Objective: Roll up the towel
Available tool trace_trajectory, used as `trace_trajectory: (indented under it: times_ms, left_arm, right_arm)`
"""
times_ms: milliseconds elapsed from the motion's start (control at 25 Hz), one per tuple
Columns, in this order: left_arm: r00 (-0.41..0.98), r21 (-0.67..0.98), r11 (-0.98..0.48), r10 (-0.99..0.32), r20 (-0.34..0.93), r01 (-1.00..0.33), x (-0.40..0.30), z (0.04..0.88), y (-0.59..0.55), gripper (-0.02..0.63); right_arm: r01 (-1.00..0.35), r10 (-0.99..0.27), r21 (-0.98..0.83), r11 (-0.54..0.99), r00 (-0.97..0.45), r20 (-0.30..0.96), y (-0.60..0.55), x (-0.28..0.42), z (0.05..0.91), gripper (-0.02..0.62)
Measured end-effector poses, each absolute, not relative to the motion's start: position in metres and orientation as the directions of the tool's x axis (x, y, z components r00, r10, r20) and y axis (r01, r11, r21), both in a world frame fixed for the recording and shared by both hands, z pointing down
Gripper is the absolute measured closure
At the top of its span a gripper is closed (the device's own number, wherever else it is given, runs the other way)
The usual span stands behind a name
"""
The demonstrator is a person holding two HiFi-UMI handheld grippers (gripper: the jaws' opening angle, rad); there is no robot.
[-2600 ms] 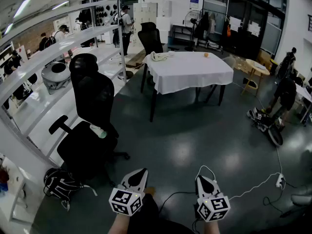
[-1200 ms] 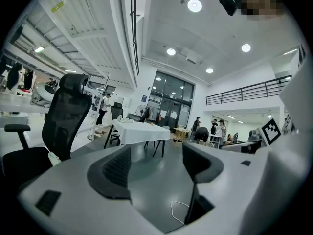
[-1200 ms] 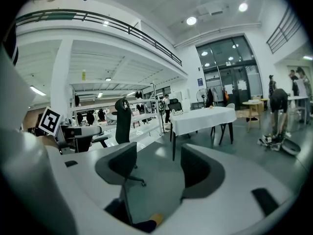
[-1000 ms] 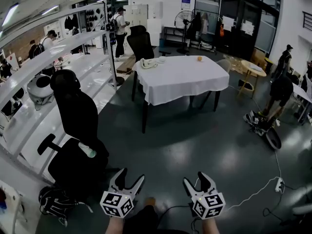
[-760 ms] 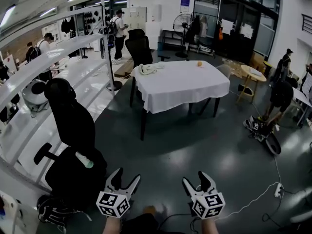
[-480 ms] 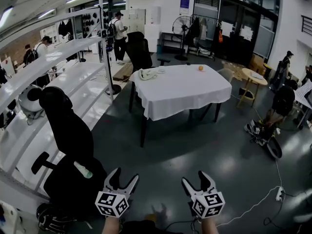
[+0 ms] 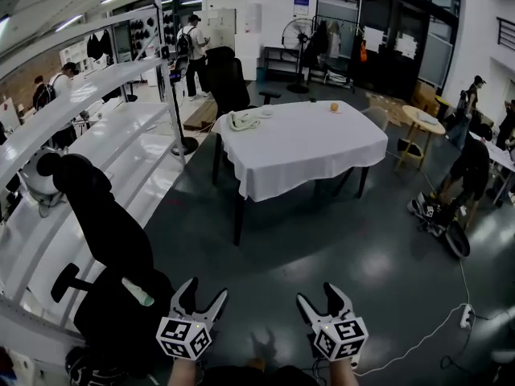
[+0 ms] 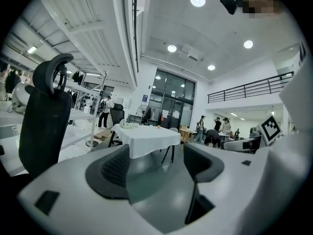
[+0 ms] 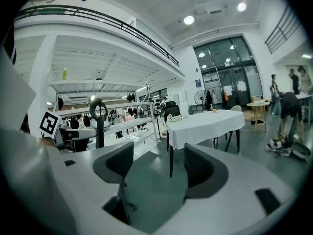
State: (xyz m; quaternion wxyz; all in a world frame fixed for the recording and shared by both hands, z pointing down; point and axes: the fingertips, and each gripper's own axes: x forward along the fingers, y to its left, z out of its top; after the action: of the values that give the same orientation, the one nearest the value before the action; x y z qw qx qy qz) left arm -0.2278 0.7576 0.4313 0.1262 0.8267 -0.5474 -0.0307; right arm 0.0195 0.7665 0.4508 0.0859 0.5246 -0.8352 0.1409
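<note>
Wide grey workshop flooring [image 7: 338, 240] is stretching ahead to a white-draped tabletop [image 7: 314, 147], which is standing well apart from both tongs. The left tongs [image 7: 203, 293] are hanging open and empty, and the right tongs [image 7: 319, 296] are gaping too, having just been opening, with nothing between them. A crumpled towel [image 7: 243, 120] is lying at the tabletop's far left corner. It is looking soft, light and floppy, so pinching one edge near its corners is probably going to work best. A small white dish [image 7: 265, 112] is sitting just beside it, its contents too small to tell.
</note>
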Motion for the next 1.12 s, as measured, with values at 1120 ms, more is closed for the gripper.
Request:
trace_trajectory:
  times_ms: [1120]
  left_arm:
    - [0.357, 0.299, -0.317, -0.93, 0.09, -0.9, -0.21, 0.439, 0.609, 0.247]
  right_arm:
    - [-0.866, -0.805, -0.123, 0.484, -0.496, 0.325, 0.6, 0.026, 0.452, 0.259]
